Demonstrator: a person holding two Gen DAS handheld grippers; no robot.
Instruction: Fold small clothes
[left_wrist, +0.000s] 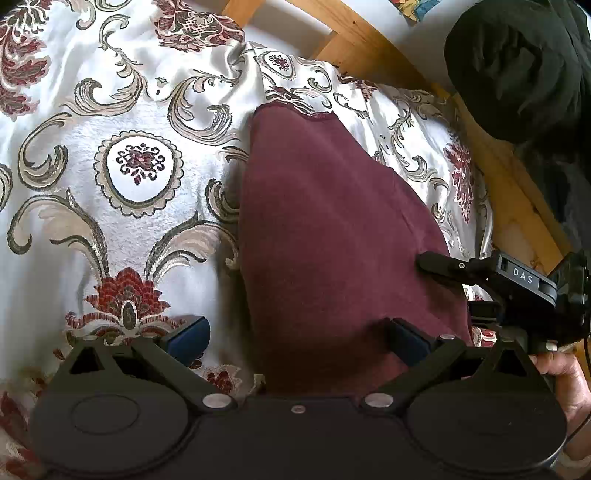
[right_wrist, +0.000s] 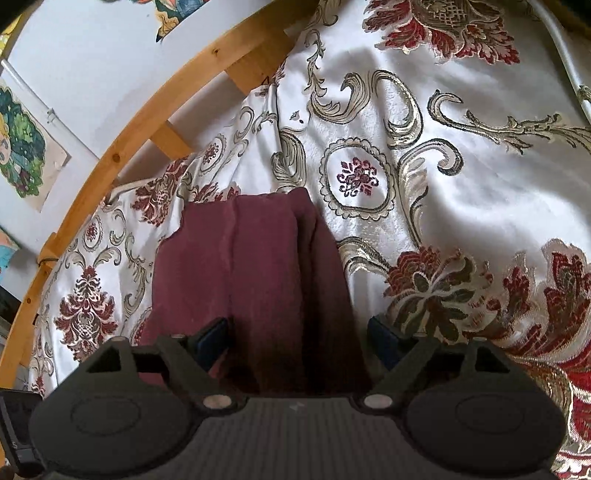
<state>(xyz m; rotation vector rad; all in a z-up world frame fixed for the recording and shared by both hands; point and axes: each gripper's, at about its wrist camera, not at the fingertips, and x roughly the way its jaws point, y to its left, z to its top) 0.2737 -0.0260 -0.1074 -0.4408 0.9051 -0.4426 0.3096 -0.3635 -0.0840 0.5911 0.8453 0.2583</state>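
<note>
Both claws, left claw and right claw, hang spread and empty over the maroon garment folded on the bedspread; its loose right-hand layers could slide open if snagged.

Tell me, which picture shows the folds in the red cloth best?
The right wrist view. There the red cloth lies in long folded layers, with its creases and far edge clear. The left wrist view shows the same cloth as one smooth dark red piece, its folds hardly visible.
</note>
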